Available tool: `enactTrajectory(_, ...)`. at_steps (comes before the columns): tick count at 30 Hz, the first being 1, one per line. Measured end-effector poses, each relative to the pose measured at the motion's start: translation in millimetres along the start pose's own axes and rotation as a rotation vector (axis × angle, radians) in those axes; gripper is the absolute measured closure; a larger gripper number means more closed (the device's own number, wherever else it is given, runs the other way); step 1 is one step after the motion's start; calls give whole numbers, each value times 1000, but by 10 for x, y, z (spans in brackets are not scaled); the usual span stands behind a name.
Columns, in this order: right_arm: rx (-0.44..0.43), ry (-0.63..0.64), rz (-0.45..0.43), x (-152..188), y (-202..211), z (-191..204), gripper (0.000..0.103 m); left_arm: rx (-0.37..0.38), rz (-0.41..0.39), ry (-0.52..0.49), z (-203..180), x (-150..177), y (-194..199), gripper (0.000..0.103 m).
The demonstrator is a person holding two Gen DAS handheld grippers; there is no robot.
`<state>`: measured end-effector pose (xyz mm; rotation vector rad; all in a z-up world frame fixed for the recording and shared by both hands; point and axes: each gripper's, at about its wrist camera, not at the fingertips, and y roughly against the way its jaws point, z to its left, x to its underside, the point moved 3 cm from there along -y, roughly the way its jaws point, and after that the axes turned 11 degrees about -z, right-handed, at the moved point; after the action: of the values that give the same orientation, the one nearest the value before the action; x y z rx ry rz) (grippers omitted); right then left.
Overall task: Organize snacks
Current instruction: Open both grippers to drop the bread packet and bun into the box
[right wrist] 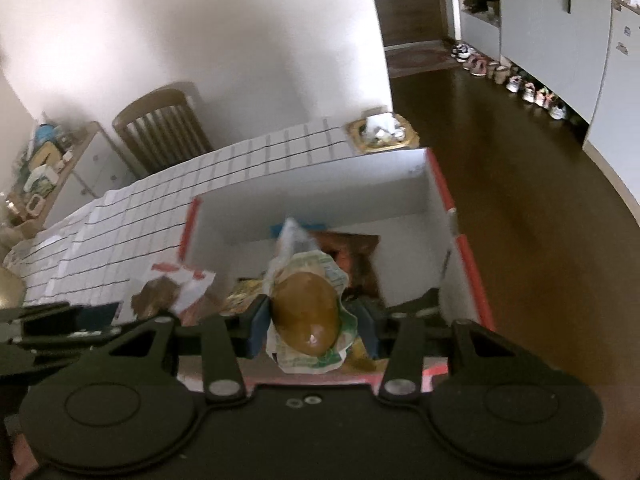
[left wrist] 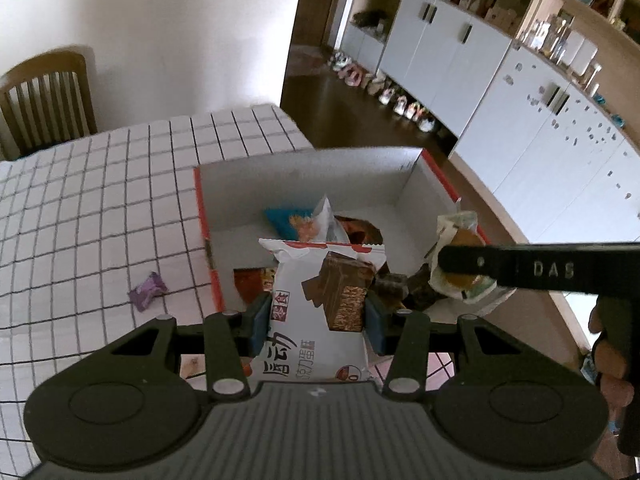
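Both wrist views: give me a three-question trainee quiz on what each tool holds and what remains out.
1. True or false: the left tool grips a white chocolate-wafer packet.
2. The right tool holds: A) a purple candy, B) a wrapped brown bun, C) nothing.
3. Fill in: the purple candy lies on the checked tablecloth, outside the ____.
Key: 1 true; 2 B; 3 box.
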<state>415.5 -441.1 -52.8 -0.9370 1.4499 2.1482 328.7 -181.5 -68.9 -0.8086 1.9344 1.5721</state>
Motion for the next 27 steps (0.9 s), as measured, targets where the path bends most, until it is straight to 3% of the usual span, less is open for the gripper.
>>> enactTrajectory(6,48,-3,20,-105,-292,-229,58,28,64,-47,-290,97,-309,56)
enactTrajectory(14,94,4,36,-191,-624,-382,58,26,45,-91,-587,2,-603,57)
enactTrajectory(27,115,-19,103,-39,-853,-488,57,18,125,-97,-625,129,-793,57)
